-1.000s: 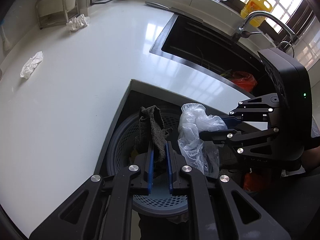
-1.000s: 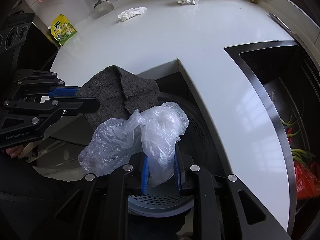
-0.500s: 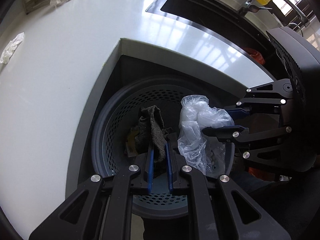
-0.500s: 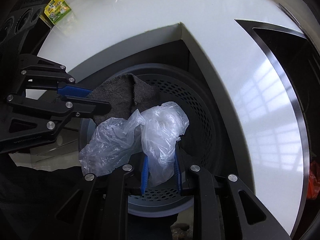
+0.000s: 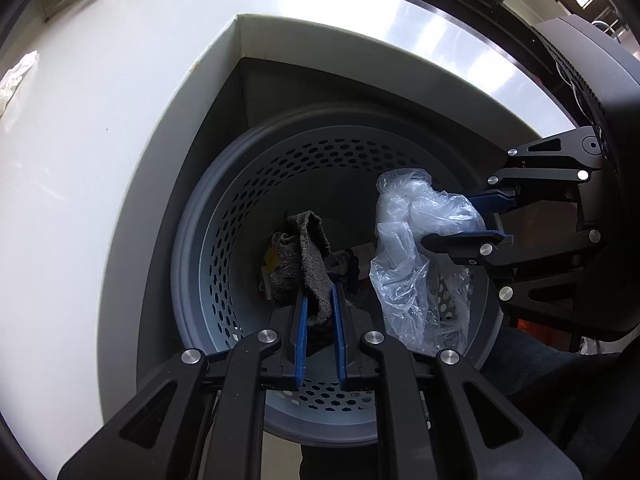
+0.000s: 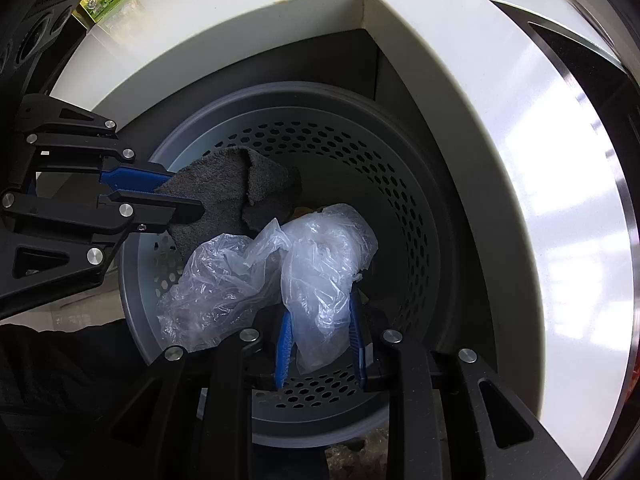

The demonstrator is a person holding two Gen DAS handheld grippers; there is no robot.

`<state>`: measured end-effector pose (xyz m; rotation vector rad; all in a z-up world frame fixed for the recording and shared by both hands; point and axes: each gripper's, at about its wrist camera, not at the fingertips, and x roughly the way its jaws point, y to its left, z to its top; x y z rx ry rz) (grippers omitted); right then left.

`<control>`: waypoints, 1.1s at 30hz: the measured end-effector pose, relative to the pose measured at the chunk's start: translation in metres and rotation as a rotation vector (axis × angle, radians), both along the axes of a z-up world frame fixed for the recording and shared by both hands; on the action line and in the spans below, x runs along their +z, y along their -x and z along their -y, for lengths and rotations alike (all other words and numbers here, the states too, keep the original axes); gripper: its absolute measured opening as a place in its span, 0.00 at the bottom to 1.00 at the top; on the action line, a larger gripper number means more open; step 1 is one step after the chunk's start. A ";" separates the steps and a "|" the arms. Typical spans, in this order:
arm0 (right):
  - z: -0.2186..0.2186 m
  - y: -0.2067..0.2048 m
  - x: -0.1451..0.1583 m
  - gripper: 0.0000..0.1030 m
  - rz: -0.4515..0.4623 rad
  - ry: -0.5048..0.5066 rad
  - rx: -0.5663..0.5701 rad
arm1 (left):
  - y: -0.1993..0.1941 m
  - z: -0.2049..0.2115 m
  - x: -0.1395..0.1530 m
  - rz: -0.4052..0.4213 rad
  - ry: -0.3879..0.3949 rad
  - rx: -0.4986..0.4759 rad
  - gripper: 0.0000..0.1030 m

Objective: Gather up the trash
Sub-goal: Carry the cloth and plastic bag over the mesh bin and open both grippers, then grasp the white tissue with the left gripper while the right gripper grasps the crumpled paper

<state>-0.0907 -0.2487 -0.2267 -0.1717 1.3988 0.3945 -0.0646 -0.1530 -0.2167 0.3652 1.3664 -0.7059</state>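
Green-yellow printed packet, its writing unreadable

The rag is rough, matt grey terry cloth; the bag is thin, crinkled, glossy clear plastic film; the bin is matt grey perforated plastic; the countertop is smooth, glossy white; the gripper pads look like matt blue plastic on matt black frames with shiny metal screws.

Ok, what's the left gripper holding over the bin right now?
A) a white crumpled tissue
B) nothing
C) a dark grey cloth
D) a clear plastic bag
C: the left gripper is clamped on the dark grey cloth above the perforated bin; the right gripper holds the clear plastic bag.
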 end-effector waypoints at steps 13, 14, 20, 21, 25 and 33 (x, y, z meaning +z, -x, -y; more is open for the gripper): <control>-0.002 -0.009 0.026 0.54 0.052 -0.032 -0.035 | -0.002 -0.012 0.028 0.119 0.058 0.067 0.75; -0.001 -0.010 0.035 0.55 0.068 -0.045 -0.040 | -0.002 -0.013 0.037 0.136 0.075 0.073 0.78; 0.005 -0.023 0.084 0.58 0.174 -0.098 -0.060 | -0.014 -0.025 0.086 0.236 0.135 0.140 0.83; 0.005 -0.027 0.091 0.59 0.192 -0.104 -0.064 | -0.018 -0.028 0.092 0.251 0.141 0.157 0.85; 0.007 -0.048 0.114 0.61 0.255 -0.128 -0.074 | -0.041 -0.043 0.115 0.312 0.137 0.230 0.88; 0.004 -0.086 0.138 0.63 0.341 -0.140 -0.034 | -0.091 -0.075 0.135 0.394 0.107 0.359 0.88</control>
